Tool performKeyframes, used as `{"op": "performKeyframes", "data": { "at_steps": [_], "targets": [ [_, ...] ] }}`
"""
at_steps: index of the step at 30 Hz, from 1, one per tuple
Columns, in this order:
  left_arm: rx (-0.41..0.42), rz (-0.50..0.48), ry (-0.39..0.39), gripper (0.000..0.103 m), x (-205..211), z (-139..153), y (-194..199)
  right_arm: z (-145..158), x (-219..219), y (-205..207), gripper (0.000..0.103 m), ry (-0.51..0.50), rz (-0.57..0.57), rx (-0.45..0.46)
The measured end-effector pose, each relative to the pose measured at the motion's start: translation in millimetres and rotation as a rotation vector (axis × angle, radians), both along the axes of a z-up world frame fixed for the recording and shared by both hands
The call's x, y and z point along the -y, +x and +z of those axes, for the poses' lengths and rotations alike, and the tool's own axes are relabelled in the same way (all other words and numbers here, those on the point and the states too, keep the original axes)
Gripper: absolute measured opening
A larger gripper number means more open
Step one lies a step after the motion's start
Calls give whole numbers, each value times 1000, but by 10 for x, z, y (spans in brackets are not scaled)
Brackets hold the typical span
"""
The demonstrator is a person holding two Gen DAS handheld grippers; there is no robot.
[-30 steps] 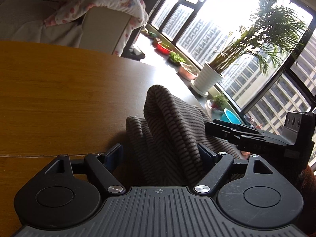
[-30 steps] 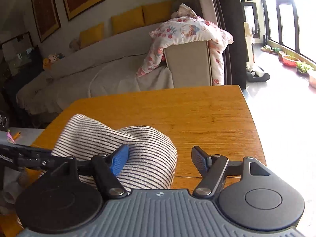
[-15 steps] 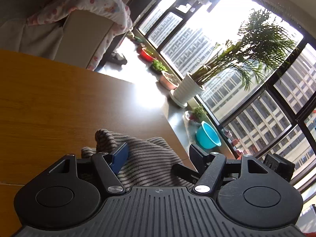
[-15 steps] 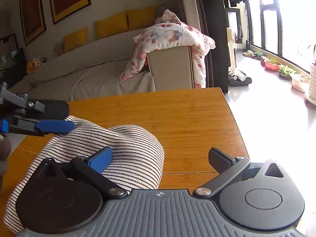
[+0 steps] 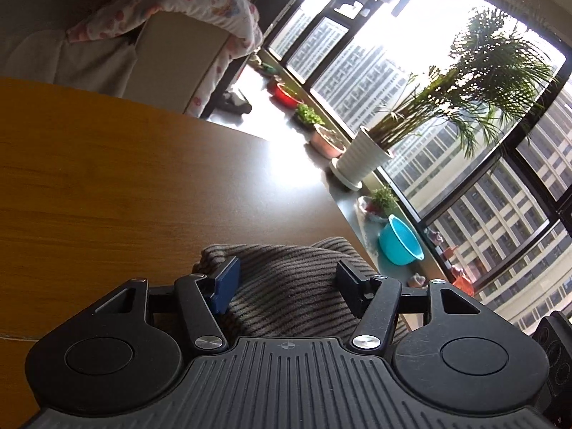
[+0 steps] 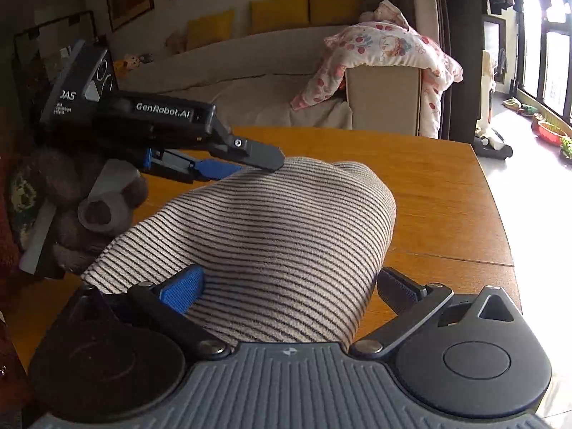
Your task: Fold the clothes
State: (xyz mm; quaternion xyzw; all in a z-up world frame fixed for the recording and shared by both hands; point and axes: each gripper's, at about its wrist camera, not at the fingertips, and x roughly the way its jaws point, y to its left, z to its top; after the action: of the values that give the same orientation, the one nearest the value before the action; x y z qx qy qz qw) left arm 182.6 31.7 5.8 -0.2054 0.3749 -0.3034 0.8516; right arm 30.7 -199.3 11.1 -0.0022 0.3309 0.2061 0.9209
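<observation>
Jaws on our right gripper (image 6: pixel 287 287) just sprang wide, letting go; left gripper (image 5: pixel 286 279) closing around the striped sweater (image 6: pixel 257 236) bunched on the tabletop (image 6: pixel 439 193). Next we'd flatten it.

One striped garment (image 6: pixel 271 236) on one wooden surface (image 6: pixel 439 193), two hand-held grippers: the left (image 6: pixel 246 164) and the right (image 6: pixel 289 286). Three yellow cushions (image 6: pixel 279 9) (sofa behind), one turquoise basin (image 5: pixel 400 243).
</observation>
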Motion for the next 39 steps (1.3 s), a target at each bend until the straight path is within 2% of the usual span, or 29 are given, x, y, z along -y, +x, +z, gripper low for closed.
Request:
{"op": "performKeyframes", "data": {
  "at_steps": [1,4,6,11,15,16,18,20,22,23,24,25,27,29,32,37,39],
  "targets": [
    [1,2,0,65,-10,-3,-9,-41,4,-3,103,35,-14,-12],
    [-5,6,-11,66,-40,-23,-10,-163,136,92,103,224,-53,-147],
    [-7,8,-16,67,-48,-30,-17,-187,141,63,103,244,-50,-135],
    [-5,11,-16,67,-52,-32,-40,-206,-32,-30,103,186,24,-115],
    [-8,14,-15,67,-73,-33,-45,-166,-20,-10,101,205,22,-120],
    [-8,18,-14,67,-86,-33,-49,-101,-21,-40,93,203,34,-93],
    [-11,30,-16,68,-123,-37,-62,31,-23,-100,88,198,56,-39],
    [-26,53,-37,70,-214,-58,-64,149,-30,-149,88,185,78,8],
    [-45,62,-47,72,-258,-88,-53,143,-76,-123,88,111,85,10],
    [-53,66,-46,74,-272,-106,-53,95,-108,-97,88,65,79,-3],
    [-62,70,-45,88,-286,-125,-52,43,-135,-72,88,26,73,-20],
    [-68,73,-33,93,-282,-157,-60,-10,-143,-56,92,12,63,-40],
    [-70,76,-34,92,-294,-189,-86,-48,-101,-48,93,38,50,-51],
    [-39,79,-36,88,-338,-85,-182,-44,-81,-59,93,40,43,-50],
    [9,80,-30,89,-403,82,-341,-43,-68,-74,94,37,38,-45],
    [28,11,-15,93,-380,209,-607,-46,-107,-76,98,27,35,-32],
    [34,-7,24,87,-298,183,-648,-28,-105,-89,98,20,37,-26]
  ]
}}
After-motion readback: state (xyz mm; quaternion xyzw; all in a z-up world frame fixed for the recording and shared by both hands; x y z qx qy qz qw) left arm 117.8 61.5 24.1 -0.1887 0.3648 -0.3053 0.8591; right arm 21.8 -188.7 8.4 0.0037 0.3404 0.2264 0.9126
